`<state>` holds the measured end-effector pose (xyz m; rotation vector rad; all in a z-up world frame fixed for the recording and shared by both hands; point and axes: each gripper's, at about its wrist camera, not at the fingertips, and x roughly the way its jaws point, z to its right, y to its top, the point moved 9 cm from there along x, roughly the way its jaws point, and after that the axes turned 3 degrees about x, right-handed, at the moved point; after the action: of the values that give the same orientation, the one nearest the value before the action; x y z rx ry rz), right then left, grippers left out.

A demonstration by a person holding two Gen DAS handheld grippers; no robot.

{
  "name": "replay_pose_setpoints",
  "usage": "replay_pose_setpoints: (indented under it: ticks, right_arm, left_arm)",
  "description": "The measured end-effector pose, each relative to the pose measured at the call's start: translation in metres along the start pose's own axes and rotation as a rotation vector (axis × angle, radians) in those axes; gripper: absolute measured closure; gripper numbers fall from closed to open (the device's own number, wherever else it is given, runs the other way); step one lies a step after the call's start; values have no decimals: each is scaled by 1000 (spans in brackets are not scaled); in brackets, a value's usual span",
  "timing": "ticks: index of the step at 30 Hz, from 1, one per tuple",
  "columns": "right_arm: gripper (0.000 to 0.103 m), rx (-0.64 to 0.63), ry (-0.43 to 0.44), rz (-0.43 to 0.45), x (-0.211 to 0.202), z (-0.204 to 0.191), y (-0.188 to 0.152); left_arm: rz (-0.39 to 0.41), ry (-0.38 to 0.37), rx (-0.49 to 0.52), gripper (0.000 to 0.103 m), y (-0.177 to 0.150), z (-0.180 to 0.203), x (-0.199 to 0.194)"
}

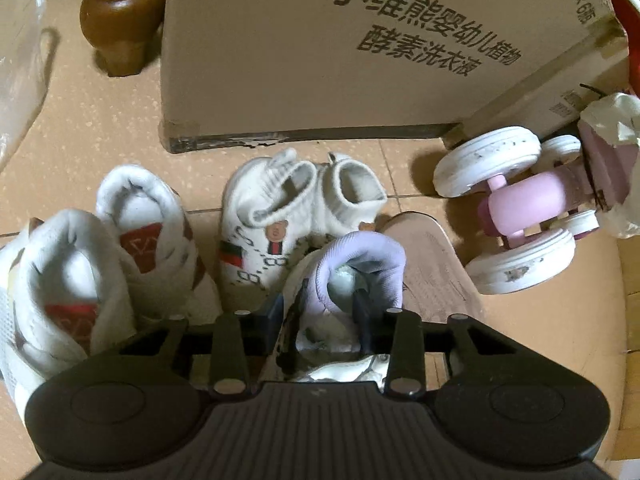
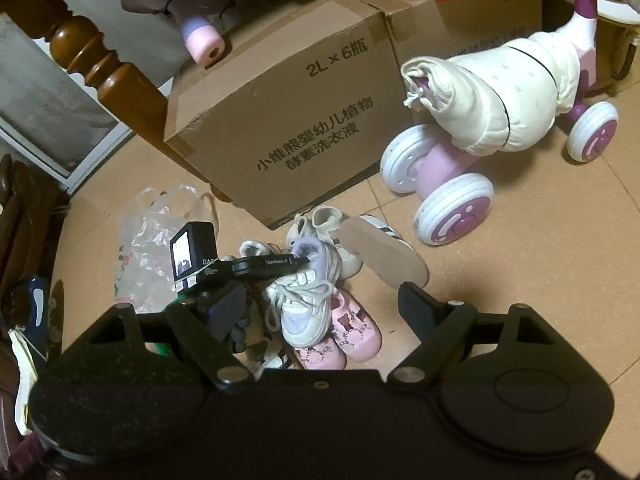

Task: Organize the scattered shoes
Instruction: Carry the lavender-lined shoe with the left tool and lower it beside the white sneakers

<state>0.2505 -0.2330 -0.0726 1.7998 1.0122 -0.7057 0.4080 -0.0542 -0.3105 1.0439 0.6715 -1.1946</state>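
Note:
A white sneaker with a lavender collar (image 1: 360, 256) stands among the shoes on the tiled floor. My left gripper (image 1: 320, 310) is shut on its collar, one finger inside the opening and the other outside. The right wrist view shows the same sneaker (image 2: 308, 304) and the left gripper (image 2: 298, 262) reaching in from the left. A pair of pink shoes (image 2: 344, 340) lies beside it. My right gripper (image 2: 320, 310) hovers open above them, holding nothing. Two white high-tops with red insoles (image 1: 120, 240) sit left. Two white knit baby shoes (image 1: 280, 208) stand behind. An upturned shoe sole (image 1: 432, 268) leans at the right.
A large cardboard box (image 1: 340, 60) stands right behind the shoes, with a turned wooden leg (image 1: 120, 12) to its left. A pink ride-on toy with white wheels (image 1: 516, 216) is at the right. A clear plastic bag (image 2: 152, 248) lies left of the shoes.

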Motion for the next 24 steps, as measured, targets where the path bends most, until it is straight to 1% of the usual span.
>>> replay_pose_setpoints:
  ticks: [2,3,8,11,13,15,17,20,21,22,23,24]
  right_arm:
    - [18,6,7,9,-4,0,2]
    - [18,9,10,13,-6,0,3]
    - [18,15,42,35,-15,-5,10]
    - [18,-16,47,32,-18,-9,7]
    - [18,-44,37,30,-19,-11,4]
    - [18,-65,28,31,-21,-12,3]
    - [18,-74,42,34,-25,-17,1]
    - [18,-119,68,20,-28,-30,-7]
    - [17,-151,68,12,-26,-34,-11]
    - [15,-186,64,-5,-23,-38,-19]
    - [15,-222,60,-22,-19,-42,-28]
    - [15,-257,56,-39,-15,-47,-36]
  left_arm:
    - [10,-14,13,70,-1,3,-5]
    - [17,-25,15,75,-3,4,-9]
    - [54,-62,27,75,-8,11,-34]
    - [76,-76,38,75,-10,20,-59]
    - [104,-81,39,75,-12,28,-85]
    - [125,-89,36,76,-18,35,-108]
    - [138,-88,31,76,-27,37,-126]
    - [176,-89,-28,76,-50,31,-157]
    - [189,-87,-74,76,-65,24,-168]
    - [195,-73,-115,76,-80,16,-175]
    - [195,-62,-133,76,-88,11,-178]
    - [191,-35,-168,76,-106,1,-182]
